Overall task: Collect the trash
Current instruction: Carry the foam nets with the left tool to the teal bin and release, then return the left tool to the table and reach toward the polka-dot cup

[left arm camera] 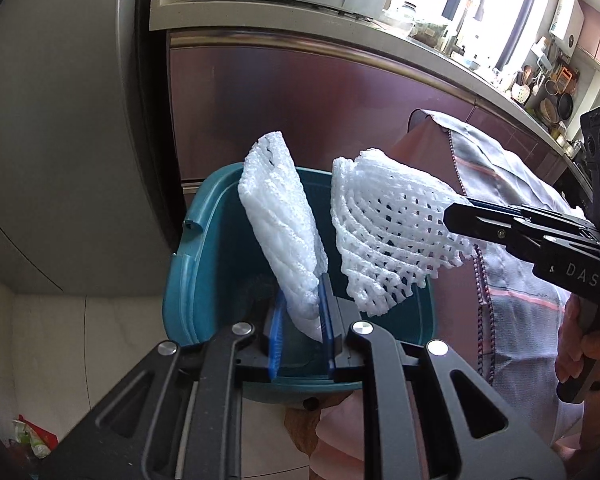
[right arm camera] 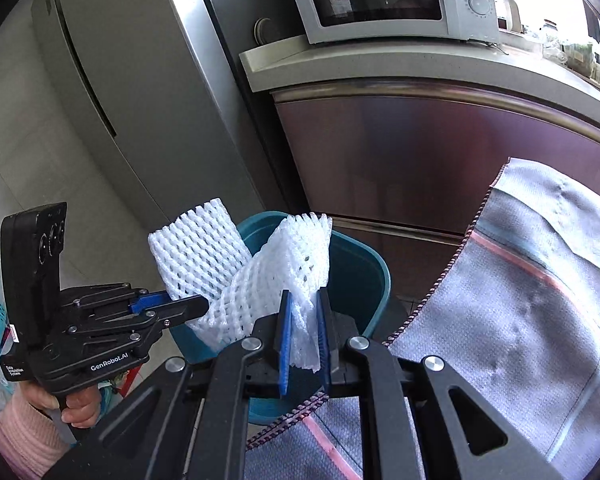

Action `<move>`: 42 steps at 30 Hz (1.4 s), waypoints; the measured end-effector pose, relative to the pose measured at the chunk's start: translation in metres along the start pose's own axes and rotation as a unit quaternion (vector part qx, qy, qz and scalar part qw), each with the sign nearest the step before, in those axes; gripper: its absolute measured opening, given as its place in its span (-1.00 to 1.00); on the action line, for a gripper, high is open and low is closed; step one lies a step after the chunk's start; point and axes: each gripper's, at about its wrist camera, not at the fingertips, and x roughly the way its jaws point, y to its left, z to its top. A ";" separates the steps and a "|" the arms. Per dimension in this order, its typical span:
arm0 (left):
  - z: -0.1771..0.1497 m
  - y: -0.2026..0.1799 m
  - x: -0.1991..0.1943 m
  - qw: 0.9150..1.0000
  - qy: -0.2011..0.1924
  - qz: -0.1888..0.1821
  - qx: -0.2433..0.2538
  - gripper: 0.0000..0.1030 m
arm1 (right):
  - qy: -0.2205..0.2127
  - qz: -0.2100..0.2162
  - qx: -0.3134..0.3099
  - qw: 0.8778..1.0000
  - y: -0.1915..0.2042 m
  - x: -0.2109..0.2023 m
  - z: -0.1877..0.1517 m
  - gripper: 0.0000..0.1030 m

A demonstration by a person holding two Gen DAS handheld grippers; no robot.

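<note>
The left gripper (left arm camera: pixel 300 320) pinches a white foam fruit net (left arm camera: pixel 280 224) above a teal bin (left arm camera: pixel 204 264). From the right, the right gripper (left arm camera: pixel 456 216) clamps a second foam net (left arm camera: pixel 392 224) over the bin's rim, beside a grey cloth (left arm camera: pixel 516 280).

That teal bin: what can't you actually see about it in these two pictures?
- Left wrist view: the bin floor is hidden by the foam net and left gripper.
- Right wrist view: the bin's inside is blocked by both foam nets; the right gripper covers its base.
</note>
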 end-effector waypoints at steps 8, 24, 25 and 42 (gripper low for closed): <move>-0.004 -0.001 0.029 1.000 0.025 0.009 -0.001 -0.62 | 0.028 0.000 0.012 1.000 -0.004 0.019 0.004 -0.60; -0.002 -0.016 0.031 1.000 0.004 0.013 -0.001 -0.45 | -0.002 0.012 0.014 1.000 -0.010 -0.008 -0.010 -0.48; -0.002 -0.018 0.027 1.000 -0.001 0.009 0.000 -0.45 | -0.006 0.014 0.012 1.000 -0.009 -0.013 -0.011 -0.47; -0.012 -0.144 -0.065 0.975 -0.118 -0.144 0.118 -0.14 | -0.127 -0.026 0.011 0.991 -0.030 -0.171 -0.086 -0.18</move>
